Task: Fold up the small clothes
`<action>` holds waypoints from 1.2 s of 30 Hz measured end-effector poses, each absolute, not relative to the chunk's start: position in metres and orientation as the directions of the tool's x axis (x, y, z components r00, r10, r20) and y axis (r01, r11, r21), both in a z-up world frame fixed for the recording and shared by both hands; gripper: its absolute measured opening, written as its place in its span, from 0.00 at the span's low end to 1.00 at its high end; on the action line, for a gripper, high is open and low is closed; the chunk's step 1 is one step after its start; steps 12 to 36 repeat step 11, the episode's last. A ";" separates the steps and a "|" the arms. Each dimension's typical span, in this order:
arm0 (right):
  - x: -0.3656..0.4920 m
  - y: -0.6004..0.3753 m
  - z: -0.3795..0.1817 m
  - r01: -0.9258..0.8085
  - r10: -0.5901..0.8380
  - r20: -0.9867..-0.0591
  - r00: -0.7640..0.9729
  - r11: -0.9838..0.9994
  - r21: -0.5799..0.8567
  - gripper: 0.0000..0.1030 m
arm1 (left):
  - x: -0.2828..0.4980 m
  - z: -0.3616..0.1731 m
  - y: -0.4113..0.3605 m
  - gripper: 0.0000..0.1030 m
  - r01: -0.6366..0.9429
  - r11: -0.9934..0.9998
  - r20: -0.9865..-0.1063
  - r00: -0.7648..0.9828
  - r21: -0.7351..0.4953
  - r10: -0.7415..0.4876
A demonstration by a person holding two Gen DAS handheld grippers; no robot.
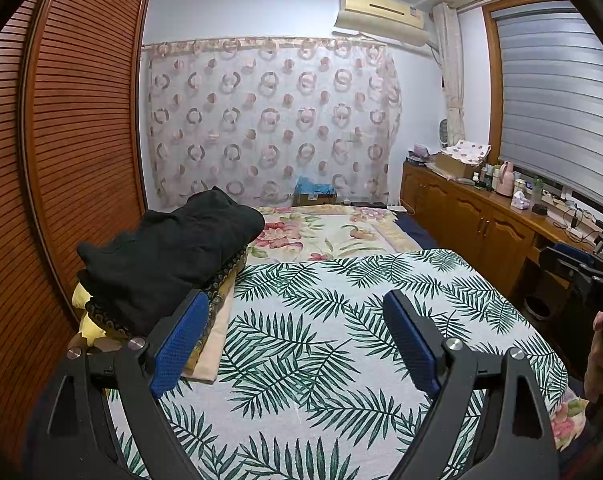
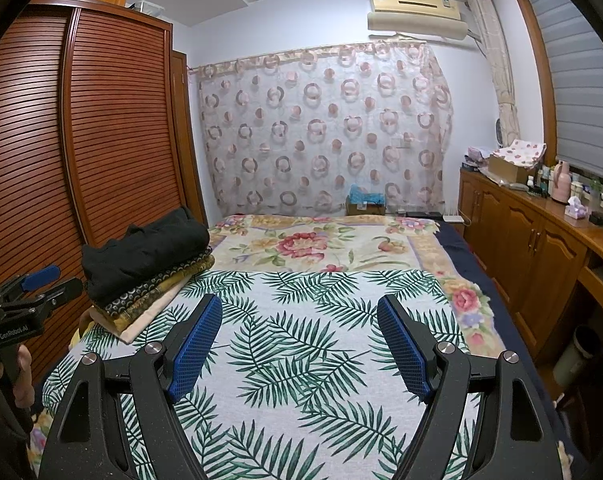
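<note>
Both hand-held grippers, left (image 1: 295, 340) and right (image 2: 299, 344), hover wide open and empty over the palm-leaf cloth (image 2: 301, 360) on the bed. "GenRobot.AI" is printed on the left one's body. Folded clothes (image 1: 161, 264) sit stacked to the left.

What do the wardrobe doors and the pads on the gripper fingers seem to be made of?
Wardrobe doors: probably wood or wood veneer, reddish-brown and slightly glossy, with horizontal slats. Pads: likely blue rubber or soft plastic, matte, with a fine grid texture. The black fingers behind them look like hard plastic, though that is uncertain.
</note>
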State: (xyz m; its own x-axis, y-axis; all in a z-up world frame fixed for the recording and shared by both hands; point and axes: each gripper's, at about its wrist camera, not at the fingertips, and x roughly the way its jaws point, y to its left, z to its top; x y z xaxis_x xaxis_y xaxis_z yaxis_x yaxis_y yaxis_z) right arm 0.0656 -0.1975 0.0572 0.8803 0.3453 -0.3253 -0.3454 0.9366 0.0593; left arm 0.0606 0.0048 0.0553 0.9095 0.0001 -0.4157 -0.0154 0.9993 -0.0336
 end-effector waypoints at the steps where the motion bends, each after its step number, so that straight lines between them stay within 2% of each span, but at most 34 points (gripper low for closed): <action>1: 0.065 -0.198 0.057 -0.346 0.346 -0.325 0.880 0.936 0.058 0.79 | 0.060 0.055 0.005 0.86 -0.015 0.999 -0.415 0.910 -0.034 0.000; 36: 0.064 -0.195 0.057 -0.338 0.339 -0.321 0.884 0.939 0.062 0.79 | 0.060 0.055 0.005 0.86 -0.015 0.999 -0.413 0.911 -0.032 0.000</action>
